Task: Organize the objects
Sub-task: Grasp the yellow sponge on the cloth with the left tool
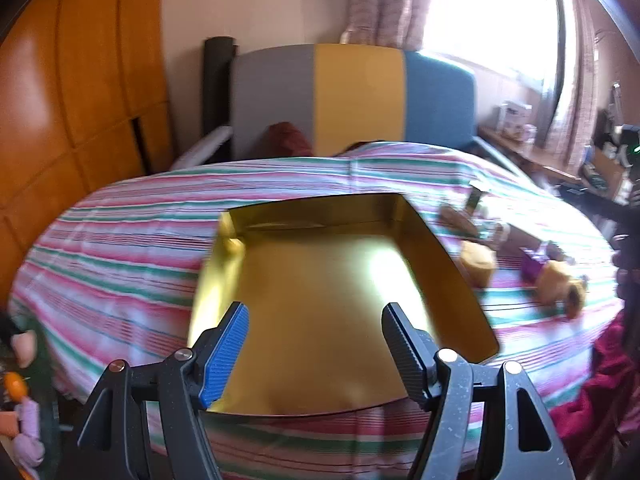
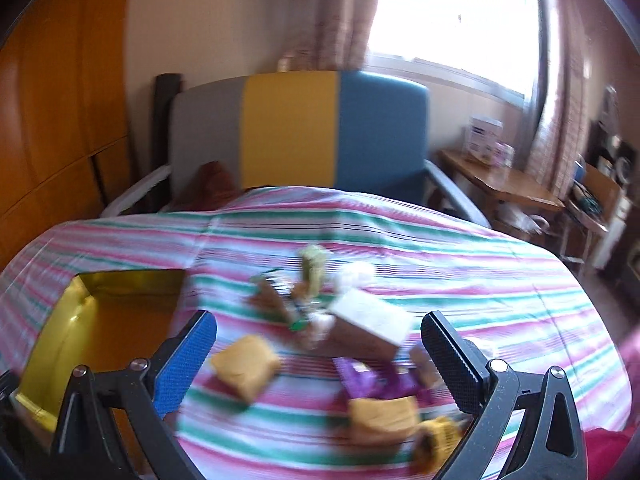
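Gold tray (image 1: 320, 280) sits empty on the striped cloth (image 1: 120, 248) covering the bench, directly ahead of your left tongs (image 1: 316, 344), which hover over its near edge with jaws spread and nothing between them. Your right tongs (image 2: 320, 356) are splayed wide too, gripping nothing, hanging above a blurry scatter of small items to the right of the tray: a tan packet (image 2: 245, 368) near the blue pad, a white-topped box (image 2: 370, 326) behind it, a purple wrapper (image 2: 372, 380), another tan packet (image 2: 382, 416) closest to you, a yellow-and-black wrapper (image 2: 438, 438) beside that, and a greenish upright thing (image 2: 314, 266) further back, too smeared to identify. All items lie on the cloth, outside the tray. Grey, yellow and blue chair (image 2: 296, 128) stands behind the bench, wooden side table (image 2: 500, 180) by the window.
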### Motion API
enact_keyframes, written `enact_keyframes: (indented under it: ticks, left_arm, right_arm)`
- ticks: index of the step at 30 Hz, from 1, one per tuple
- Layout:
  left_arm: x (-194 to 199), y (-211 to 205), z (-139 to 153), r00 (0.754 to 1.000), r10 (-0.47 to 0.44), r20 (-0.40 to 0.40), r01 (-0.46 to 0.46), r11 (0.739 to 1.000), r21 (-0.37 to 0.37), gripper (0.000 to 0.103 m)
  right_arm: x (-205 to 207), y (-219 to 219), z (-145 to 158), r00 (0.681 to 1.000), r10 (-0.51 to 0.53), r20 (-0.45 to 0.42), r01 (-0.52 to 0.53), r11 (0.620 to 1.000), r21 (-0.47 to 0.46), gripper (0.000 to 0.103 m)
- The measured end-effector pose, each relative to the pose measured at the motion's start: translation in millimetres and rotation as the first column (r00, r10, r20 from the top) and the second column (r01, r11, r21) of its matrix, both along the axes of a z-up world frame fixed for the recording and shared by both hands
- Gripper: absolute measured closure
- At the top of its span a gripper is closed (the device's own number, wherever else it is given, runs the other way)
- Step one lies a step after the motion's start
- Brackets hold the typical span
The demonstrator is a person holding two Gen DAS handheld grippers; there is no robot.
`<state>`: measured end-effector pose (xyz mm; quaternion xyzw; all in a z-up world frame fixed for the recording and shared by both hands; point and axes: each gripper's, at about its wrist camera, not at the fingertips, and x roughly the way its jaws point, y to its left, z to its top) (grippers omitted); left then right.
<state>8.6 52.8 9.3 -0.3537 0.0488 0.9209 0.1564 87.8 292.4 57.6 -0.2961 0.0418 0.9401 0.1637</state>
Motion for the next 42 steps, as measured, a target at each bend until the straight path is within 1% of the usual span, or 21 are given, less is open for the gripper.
enact_keyframes:
  ticks: [3, 5, 7, 8, 9, 10, 12, 15, 17, 20, 25, 27, 29, 32, 34, 36, 38, 39, 40, 41, 42]
  left_arm:
    - [-2, 12, -4, 0.997, -0.059, 0.056, 0.056, 0.997, 0.048, 0.033]
    - [-3, 22, -6, 0.994, -0.088, 0.072, 0.084, 0.995, 0.051, 0.033]
    - [0, 35, -7, 0.990, -0.129, 0.059, 0.127, 0.991, 0.036, 0.033]
    - [-1, 42, -8, 0.986, -0.155, 0.057, 0.154, 0.988, 0.028, 0.033]
    - [-1, 48, -7, 0.980, -0.191, 0.063, 0.189, 0.981, 0.036, 0.033]
    - [0, 54, -6, 0.972, -0.222, 0.071, 0.218, 0.974, 0.055, 0.033]
    - [-4, 68, -2, 0.957, -0.277, 0.084, 0.271, 0.959, 0.079, 0.033]
    - [-8, 97, 3, 0.934, -0.348, 0.078, 0.345, 0.937, 0.052, 0.033]
    - [-12, 116, 5, 0.920, -0.385, 0.080, 0.383, 0.923, 0.034, 0.033]
    - [-26, 149, 3, 0.898, -0.424, 0.113, 0.428, 0.904, -0.005, 0.033]
    - [-44, 204, -11, 0.851, -0.500, 0.161, 0.517, 0.851, -0.092, 0.033]
    - [-52, 225, -23, 0.839, -0.513, 0.182, 0.538, 0.831, -0.142, 0.033]
    - [-61, 242, -35, 0.825, -0.526, 0.208, 0.560, 0.812, -0.166, 0.033]
    - [-76, 261, -54, 0.814, -0.520, 0.259, 0.572, 0.795, -0.202, 0.032]
    - [-88, 269, -67, 0.818, -0.496, 0.292, 0.563, 0.796, -0.224, 0.032]
    - [-98, 276, -78, 0.812, -0.481, 0.331, 0.564, 0.791, -0.235, 0.032]
    - [-105, 280, -87, 0.816, -0.462, 0.348, 0.556, 0.791, -0.254, 0.032]
    - [-108, 283, -94, 0.813, -0.452, 0.366, 0.557, 0.787, -0.265, 0.033]
    - [-109, 284, -99, 0.810, -0.445, 0.382, 0.558, 0.785, -0.268, 0.038]
    - [-109, 284, -101, 0.808, -0.440, 0.392, 0.557, 0.788, -0.263, 0.048]
    - [-106, 280, -100, 0.816, -0.441, 0.374, 0.547, 0.798, -0.253, 0.049]
  right_arm:
    - [0, 34, -10, 0.998, -0.058, 0.005, 0.058, 0.998, -0.013, 0.000]
    - [2, 56, -21, 0.997, -0.083, 0.010, 0.083, 0.995, -0.051, 0.000]
    - [5, 77, -35, 0.992, -0.120, 0.026, 0.122, 0.985, -0.119, 0.000]
    - [5, 86, -40, 0.989, -0.139, 0.045, 0.144, 0.974, -0.172, 0.000]
    - [6, 97, -42, 0.988, -0.149, 0.049, 0.157, 0.957, -0.243, 0.000]
    - [10, 105, -43, 0.987, -0.156, 0.027, 0.157, 0.940, -0.302, 0.000]
    - [15, 113, -42, 0.983, -0.183, 0.018, 0.178, 0.927, -0.330, 0.000]
    - [20, 119, -44, 0.981, -0.196, 0.009, 0.185, 0.904, -0.385, 0.000]
    - [21, 120, -42, 0.981, -0.196, -0.004, 0.179, 0.901, -0.395, 0.000]
    - [20, 117, -40, 0.983, -0.184, -0.018, 0.161, 0.899, -0.406, 0.000]
    - [24, 121, -37, 0.981, -0.184, -0.056, 0.141, 0.884, -0.446, 0.000]
    - [28, 124, -36, 0.979, -0.190, -0.073, 0.134, 0.873, -0.469, 0.000]
    - [30, 128, -36, 0.977, -0.196, -0.081, 0.131, 0.857, -0.498, 0.000]
    - [33, 132, -36, 0.976, -0.196, -0.091, 0.121, 0.845, -0.521, 0.000]
    - [32, 134, -37, 0.977, -0.193, -0.089, 0.116, 0.835, -0.538, 0.000]
    - [31, 135, -39, 0.979, -0.187, -0.083, 0.112, 0.831, -0.545, 0.000]
    - [30, 135, -38, 0.979, -0.185, -0.085, 0.109, 0.830, -0.547, 0.000]
    - [30, 135, -39, 0.980, -0.181, -0.087, 0.104, 0.829, -0.550, 0.000]
    - [29, 135, -39, 0.980, -0.179, -0.088, 0.102, 0.830, -0.549, 0.000]
    - [28, 135, -39, 0.980, -0.178, -0.086, 0.103, 0.831, -0.546, 0.000]
    - [28, 135, -39, 0.980, -0.177, -0.085, 0.103, 0.831, -0.546, 0.000]
